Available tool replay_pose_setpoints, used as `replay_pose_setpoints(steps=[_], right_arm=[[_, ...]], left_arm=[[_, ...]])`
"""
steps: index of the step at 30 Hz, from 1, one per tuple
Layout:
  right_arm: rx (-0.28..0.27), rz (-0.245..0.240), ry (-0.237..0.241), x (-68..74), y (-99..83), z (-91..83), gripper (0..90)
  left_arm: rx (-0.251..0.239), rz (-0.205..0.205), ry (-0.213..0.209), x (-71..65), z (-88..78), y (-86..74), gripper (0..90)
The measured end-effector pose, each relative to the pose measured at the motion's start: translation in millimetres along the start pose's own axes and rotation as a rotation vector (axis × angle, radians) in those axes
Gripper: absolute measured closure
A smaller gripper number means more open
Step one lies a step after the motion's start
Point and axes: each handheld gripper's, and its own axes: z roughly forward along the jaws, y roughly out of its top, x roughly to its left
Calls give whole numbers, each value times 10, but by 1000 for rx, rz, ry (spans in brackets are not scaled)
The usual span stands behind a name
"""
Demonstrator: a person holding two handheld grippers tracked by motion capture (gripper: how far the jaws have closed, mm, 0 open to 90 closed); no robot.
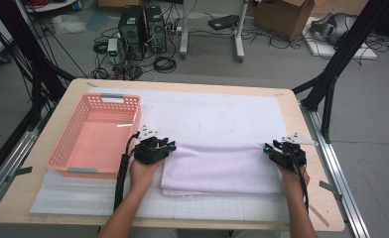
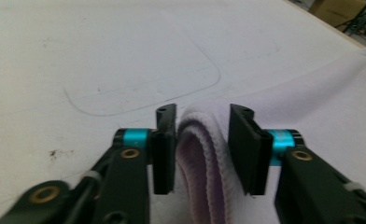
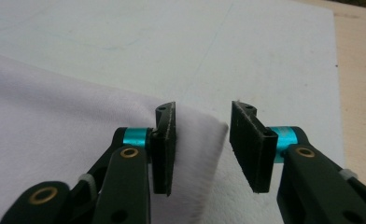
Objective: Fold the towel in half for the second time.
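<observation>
Both grippers' parted fingers astride towel

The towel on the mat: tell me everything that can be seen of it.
The towel is pale lilac, soft terry-like cloth, folded into a wide flat rectangle of several layers. It lies on the white mat, right of the pink basket. The left claw straddles its rounded fold at the far left corner; the right claw straddles the far right corner. Both claws' jaws stand apart with cloth between them, not pinching it.
</observation>
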Motion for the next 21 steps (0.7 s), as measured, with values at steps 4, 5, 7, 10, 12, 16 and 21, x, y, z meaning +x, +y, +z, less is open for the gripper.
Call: replay_pose_setpoints(steps=[4,5,7,10,12,16,21], right_arm=[[-41,50,70,-13,-19,-165,534],[-36,60,104,-4,-40,-199,521],[-8,35,148,53,-97,-251,518],[13,-8,187,134,-177,-331,526],[18,-17,197,177,-208,-397,559],[29,-42,224,245,-279,-524,623],[65,-63,242,306,-418,-637,660]], left_arm=[[-11,11,-46,-56,-107,-61,559],[-7,13,-54,-61,-129,-90,561],[-3,7,-64,-75,-180,-165,572],[20,-8,-99,-98,-240,-242,589],[29,-4,-111,-135,-285,-288,621],[67,39,-123,-212,-371,-367,660],[125,97,-135,-283,-455,-457,744]])
